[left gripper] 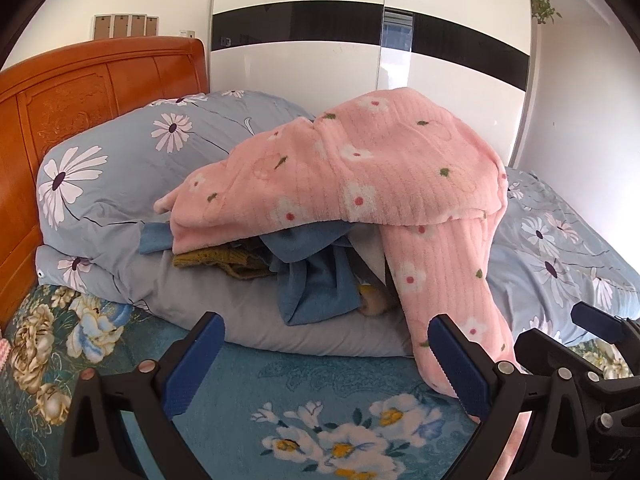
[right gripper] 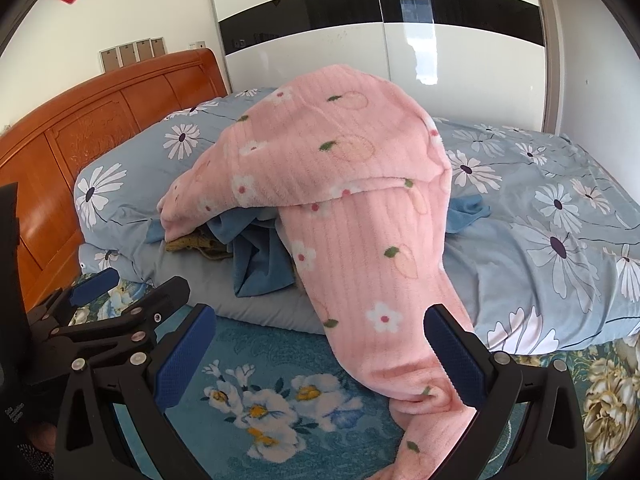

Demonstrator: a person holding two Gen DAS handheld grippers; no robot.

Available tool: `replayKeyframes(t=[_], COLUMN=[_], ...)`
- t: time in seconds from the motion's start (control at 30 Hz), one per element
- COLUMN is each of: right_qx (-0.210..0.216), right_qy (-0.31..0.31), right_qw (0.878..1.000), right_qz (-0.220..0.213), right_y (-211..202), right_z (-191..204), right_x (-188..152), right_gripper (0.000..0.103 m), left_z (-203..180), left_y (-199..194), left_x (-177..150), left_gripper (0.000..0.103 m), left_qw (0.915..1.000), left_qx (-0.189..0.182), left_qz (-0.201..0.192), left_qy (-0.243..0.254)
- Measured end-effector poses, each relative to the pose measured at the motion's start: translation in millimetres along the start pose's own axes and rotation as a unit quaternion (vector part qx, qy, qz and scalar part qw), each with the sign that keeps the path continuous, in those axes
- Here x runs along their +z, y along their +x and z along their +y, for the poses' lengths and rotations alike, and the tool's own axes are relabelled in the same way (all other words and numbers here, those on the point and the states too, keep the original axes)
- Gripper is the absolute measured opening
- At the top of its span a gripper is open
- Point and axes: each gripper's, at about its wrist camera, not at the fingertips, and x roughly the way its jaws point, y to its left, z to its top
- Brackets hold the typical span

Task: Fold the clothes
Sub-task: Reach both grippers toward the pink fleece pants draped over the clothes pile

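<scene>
A pink fleece garment point(left gripper: 360, 168) point(right gripper: 320, 152) with white flowers is draped over a pile of clothes on the bed. One leg of it hangs down onto the teal sheet. Under it lie a blue garment point(left gripper: 316, 280) point(right gripper: 260, 256) and a mustard knit point(left gripper: 216, 260) point(right gripper: 192, 245). My left gripper point(left gripper: 328, 364) point(right gripper: 132, 288) is open above the sheet, and the pink leg's end sits just behind its right finger. My right gripper point(right gripper: 320, 348) point(left gripper: 560, 332) is open too. The pink leg runs down between its fingers, close to the right pad point(right gripper: 452, 352), with nothing pressed on it.
The pile rests on a folded grey-blue daisy duvet point(left gripper: 120, 168) point(right gripper: 540, 220) along the far side. A carved wooden headboard point(left gripper: 80, 92) point(right gripper: 80, 140) stands at the left, and a white wardrobe with a black band point(left gripper: 360, 60) behind. Teal floral sheet point(left gripper: 280, 380) lies in front.
</scene>
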Motion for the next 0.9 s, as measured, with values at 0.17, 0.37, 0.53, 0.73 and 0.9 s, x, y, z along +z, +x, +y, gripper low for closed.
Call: replayKeyframes(t=[0.17,0.37,0.53,0.73,0.9], right_qx=[-0.002,0.000,-0.001,-0.002,-0.001], right_qy=[-0.001,-0.002,-0.006,-0.010,-0.009], right_qw=[1.000,1.000,1.000,1.000,1.000], right_qz=[0.006,0.006,0.009,0.008,0.007], right_y=[7,15,19,24,29], right_z=[1,0,2,2,1], right_x=[2,-1,-1,-3,-1], right_gripper=[0.103,0.103,0.103,0.103,0.103], left_z=[2,7,11,12,14], left_y=[8,16,16,23,27], left_x=[0,-3,-3,-5,-5], left_gripper=[0.103,0.103,0.103,0.103,0.103], left_qw=[0.9999,0.9999,0.9997,0.9998,0.9996], left_qx=[0.004,-0.007,-0.007,-0.007,-0.012], left_qz=[0.011,0.008,-0.013,-0.007,-0.002], left_qy=[-0.003,-0.006,-0.022,-0.019,-0.026])
